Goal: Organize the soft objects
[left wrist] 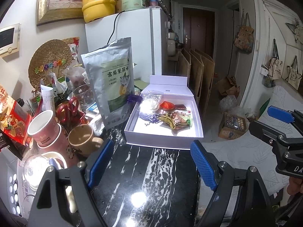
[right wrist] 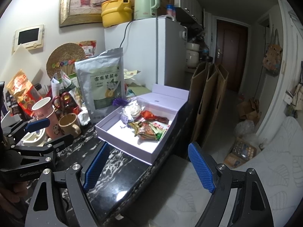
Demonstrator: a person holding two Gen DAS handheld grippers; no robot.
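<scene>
Several crinkled soft packets (left wrist: 175,121), boxed (left wrist: 162,137)

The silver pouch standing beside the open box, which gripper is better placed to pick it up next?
Probably the left gripper: open, empty, over the counter, with the silver pouch ahead to its left. The right gripper, also open, hangs at the counter's edge, farther away.

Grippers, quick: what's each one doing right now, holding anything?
Left gripper: open, holding nothing, above the black counter.
Right gripper: open, holding nothing, over the counter's edge.
</scene>
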